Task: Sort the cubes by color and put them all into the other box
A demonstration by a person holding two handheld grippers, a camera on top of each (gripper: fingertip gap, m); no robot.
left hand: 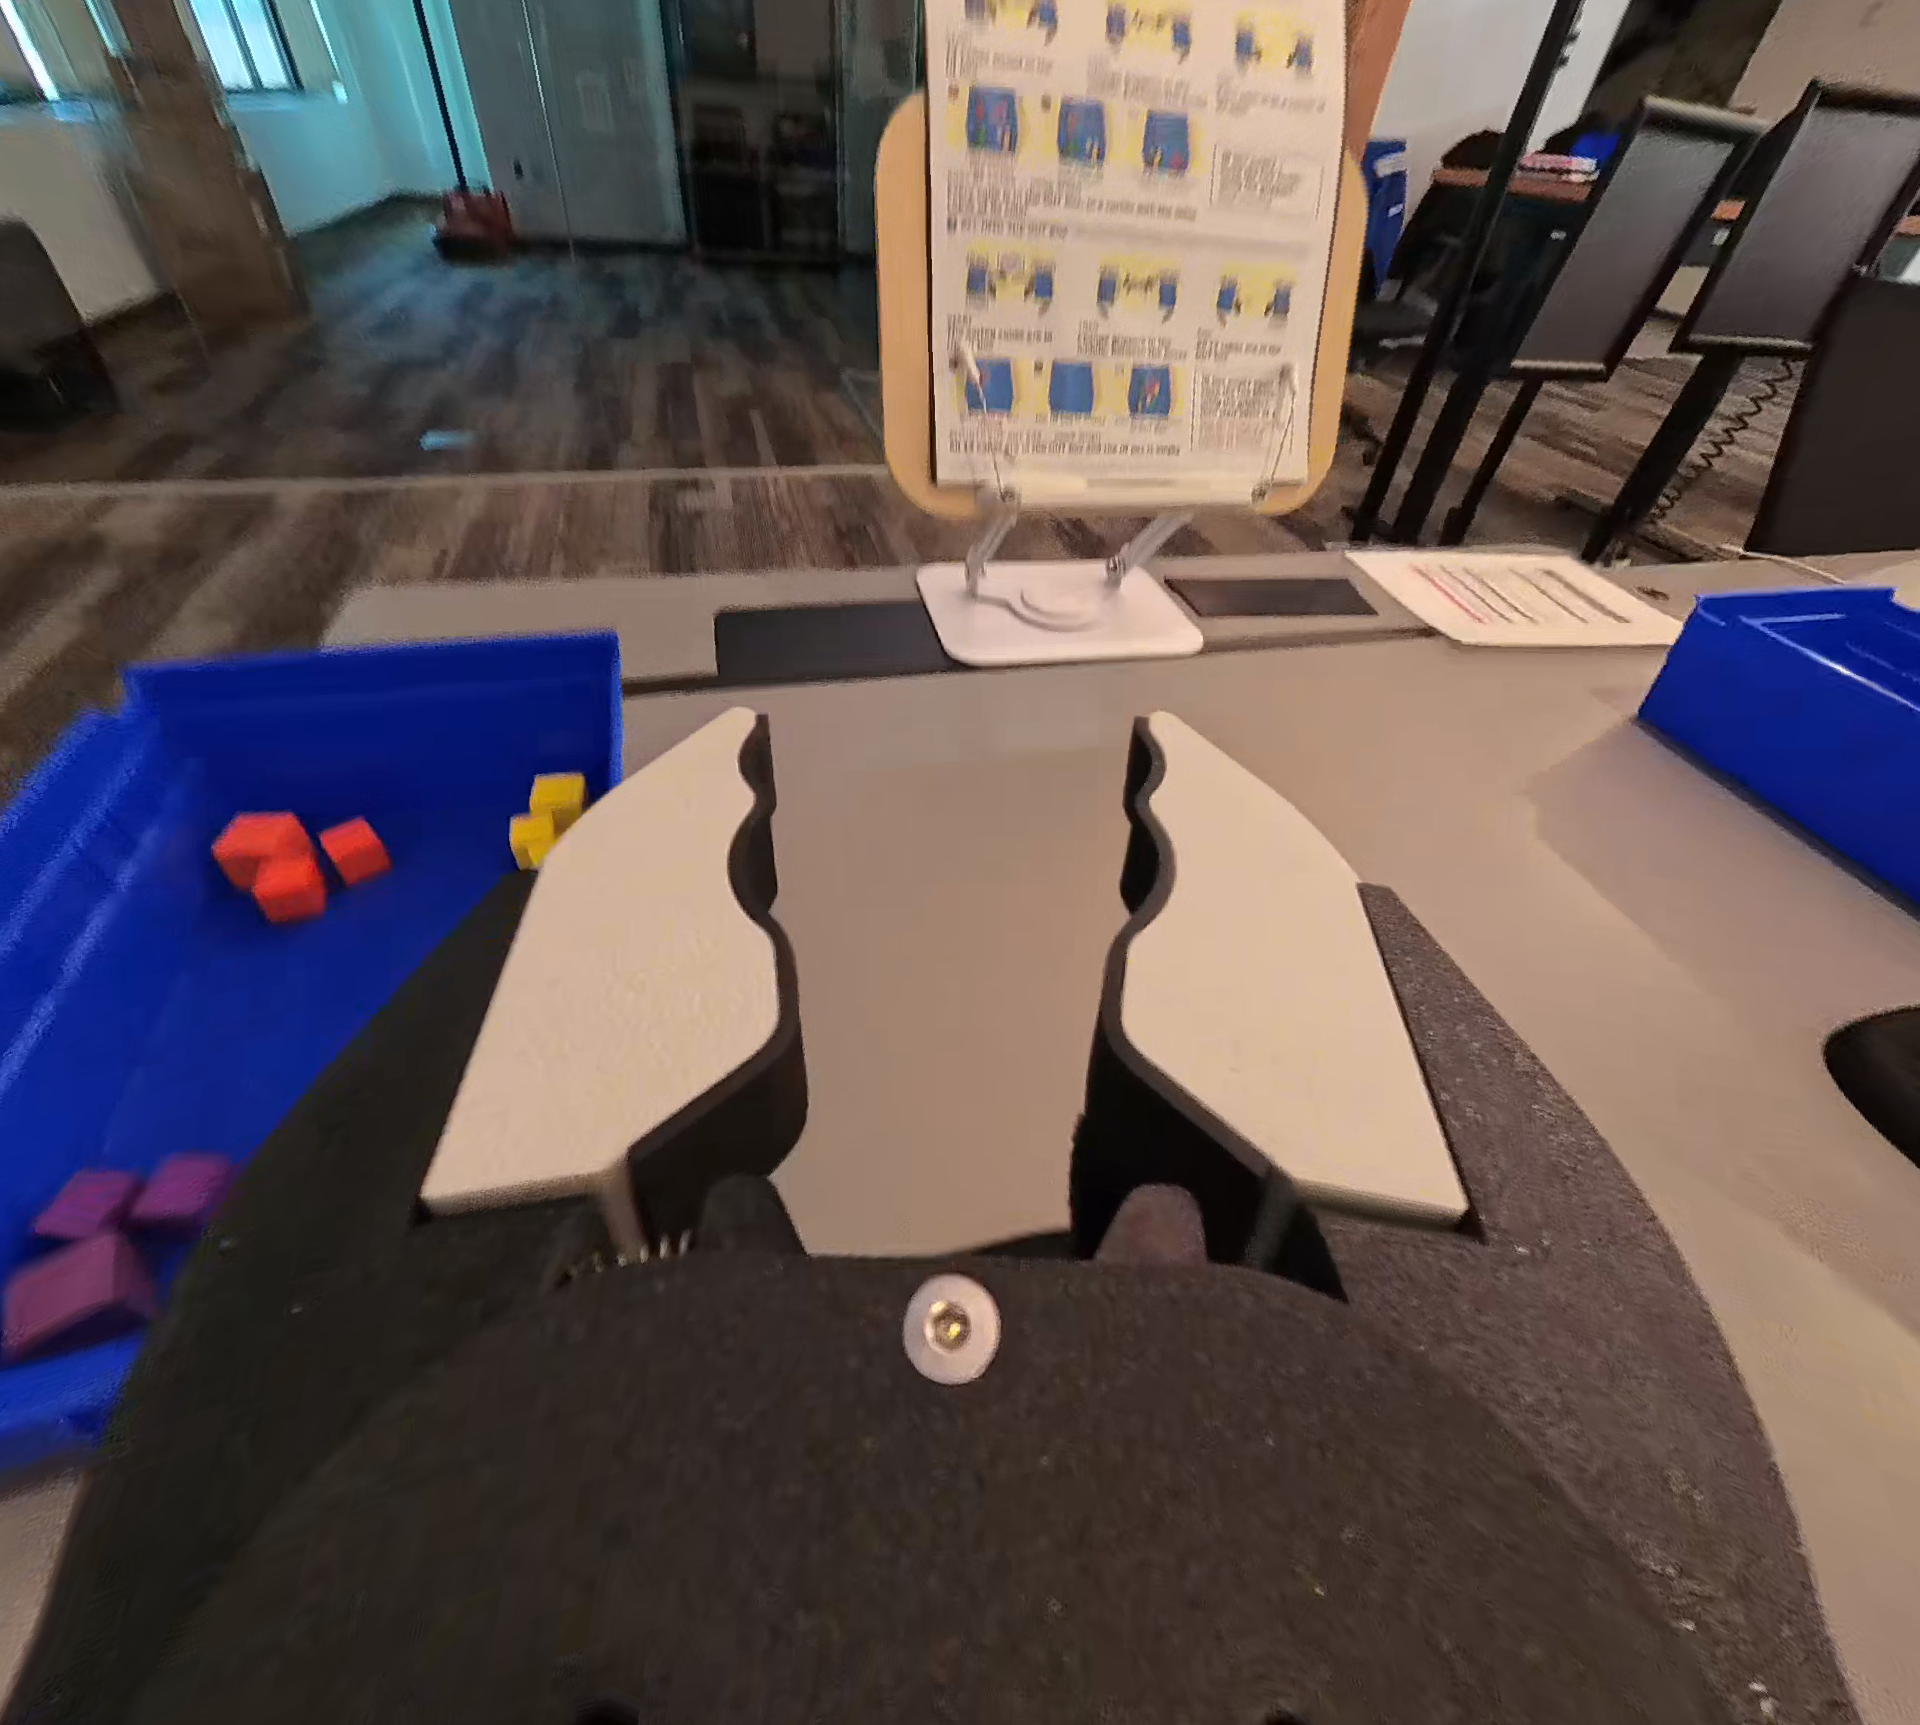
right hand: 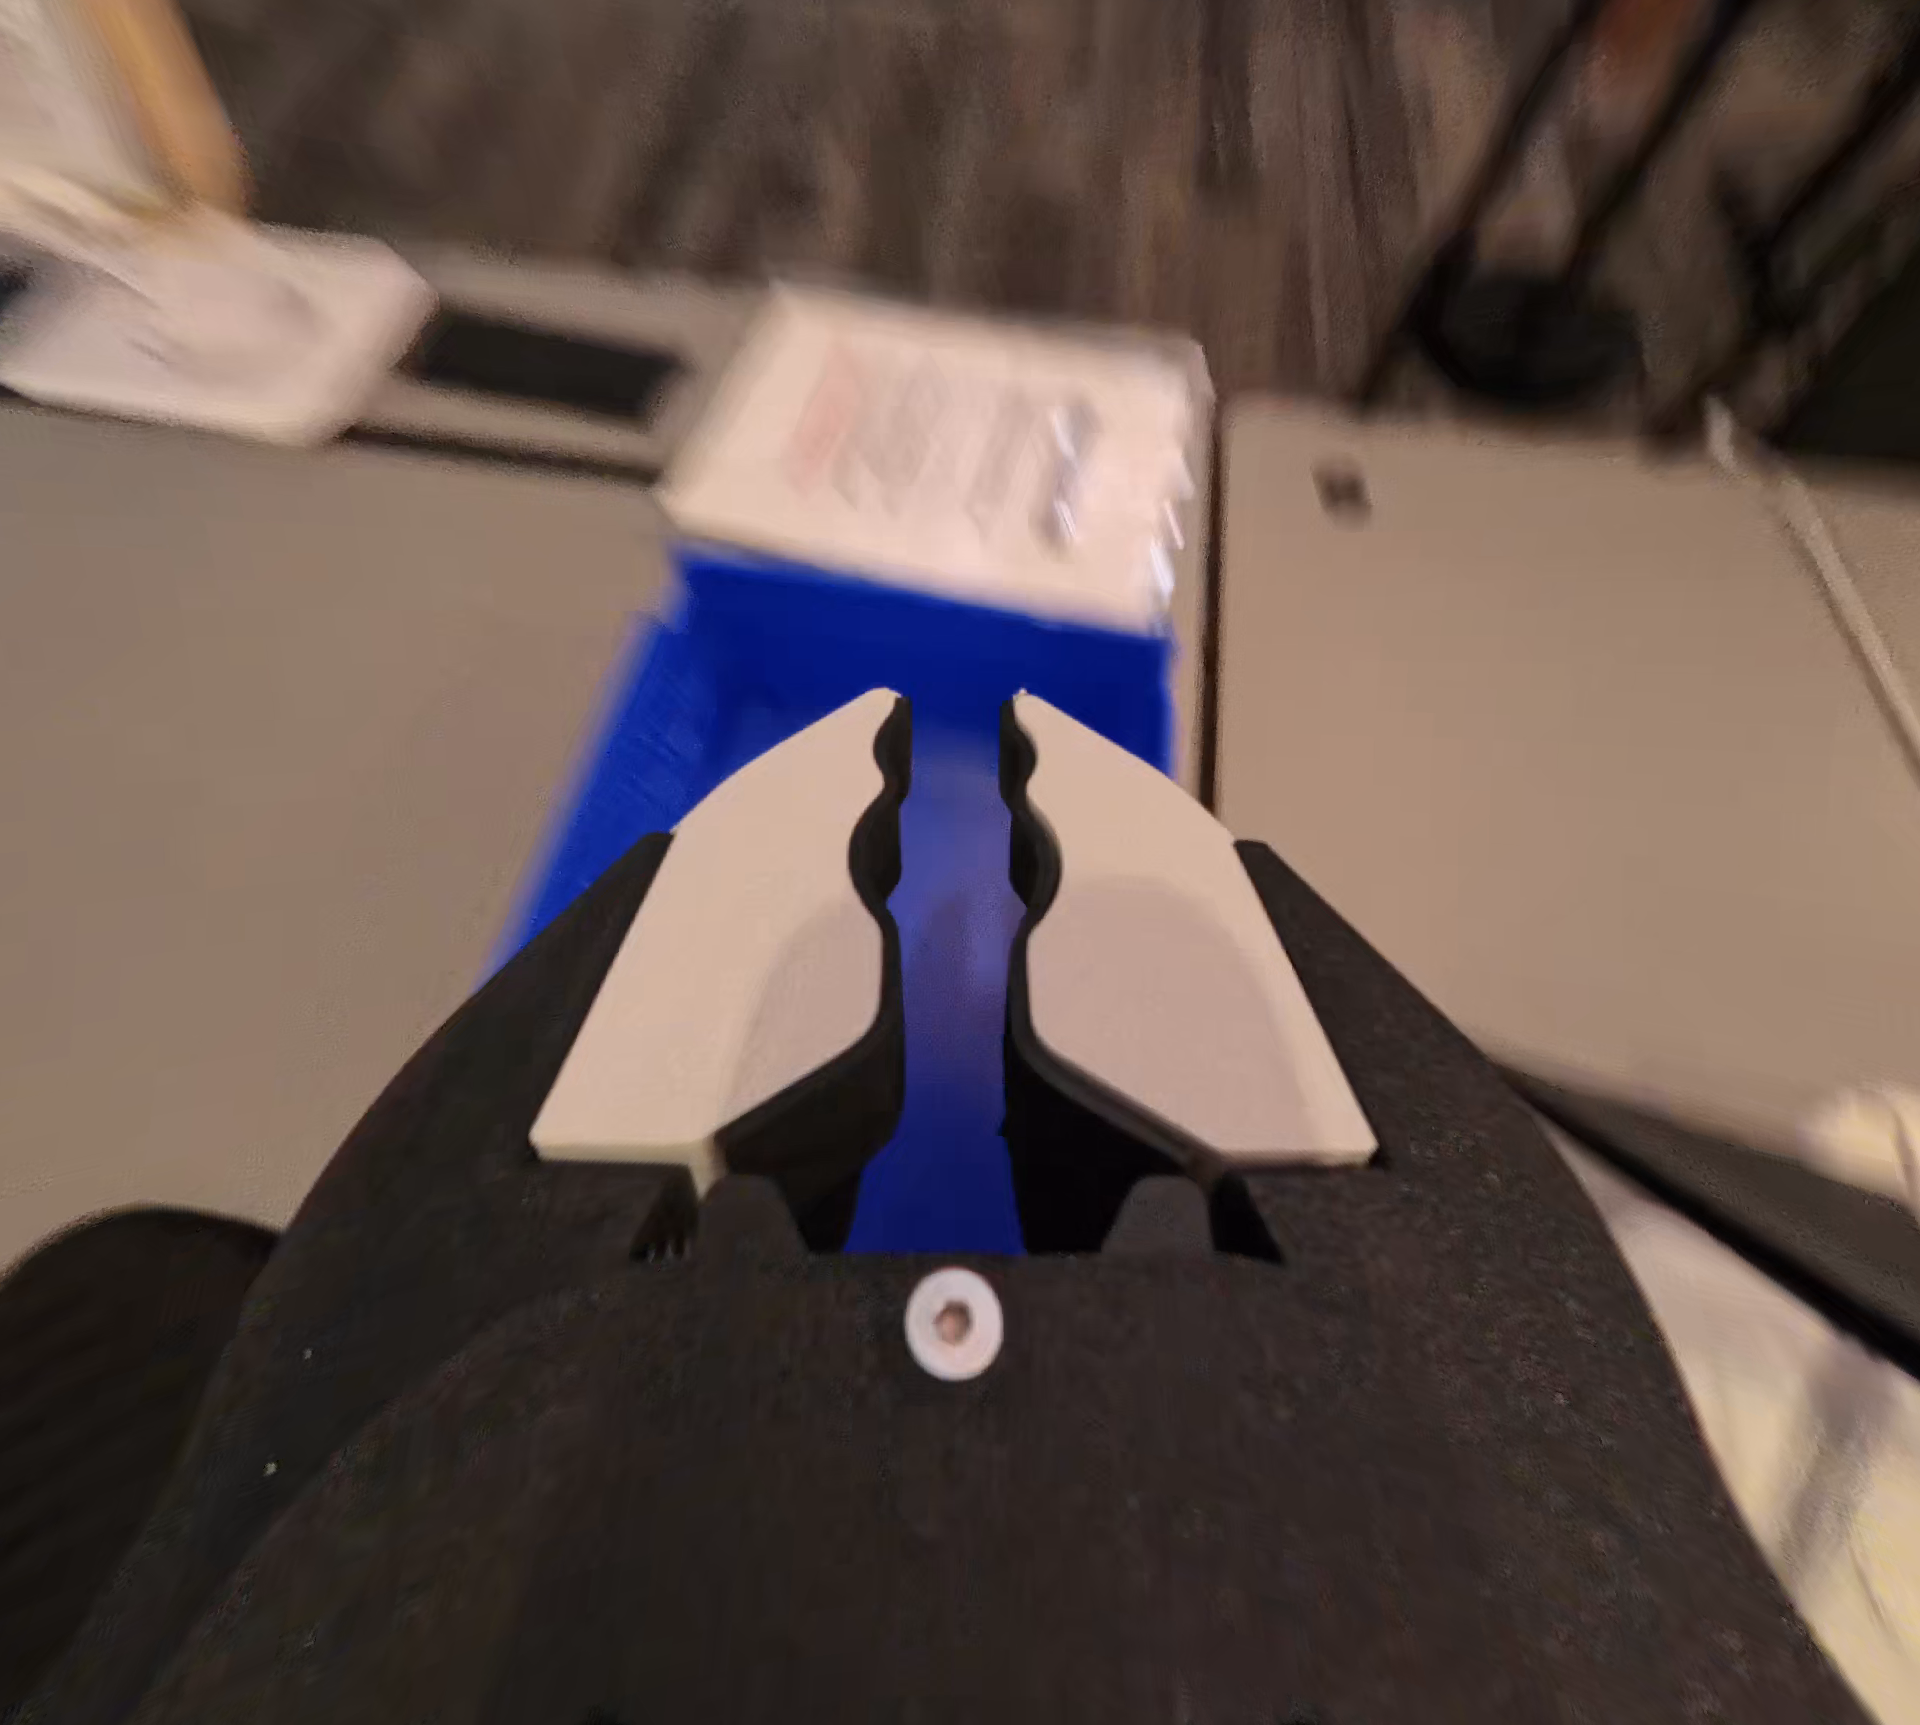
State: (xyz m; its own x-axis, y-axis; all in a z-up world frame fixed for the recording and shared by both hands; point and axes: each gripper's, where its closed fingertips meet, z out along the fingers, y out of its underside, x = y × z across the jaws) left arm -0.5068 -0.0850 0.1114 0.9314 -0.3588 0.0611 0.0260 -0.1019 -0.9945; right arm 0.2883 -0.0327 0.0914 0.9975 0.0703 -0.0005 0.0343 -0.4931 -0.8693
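A blue box (left hand: 364, 688) at the left holds three groups of cubes: red cubes (left hand: 296, 860), yellow cubes (left hand: 545, 818) and purple cubes (left hand: 104, 1239). My left gripper (left hand: 945, 725) is open and empty over the grey table, just right of that box. A second blue box (left hand: 1787, 719) stands at the right. In the blurred right wrist view my right gripper (right hand: 954, 701) hangs over this blue box (right hand: 831, 636). Its fingers stand a narrow gap apart with nothing between them, and only the box floor shows through. No cubes show in that box.
A stand with a printed sheet (left hand: 1122, 221) sits on a white base (left hand: 1060, 615) at the table's far edge. A paper sheet (left hand: 1507, 595) lies behind the right box and also shows in the right wrist view (right hand: 956, 449). A dark round shape (left hand: 1881, 1093) is at the right edge.
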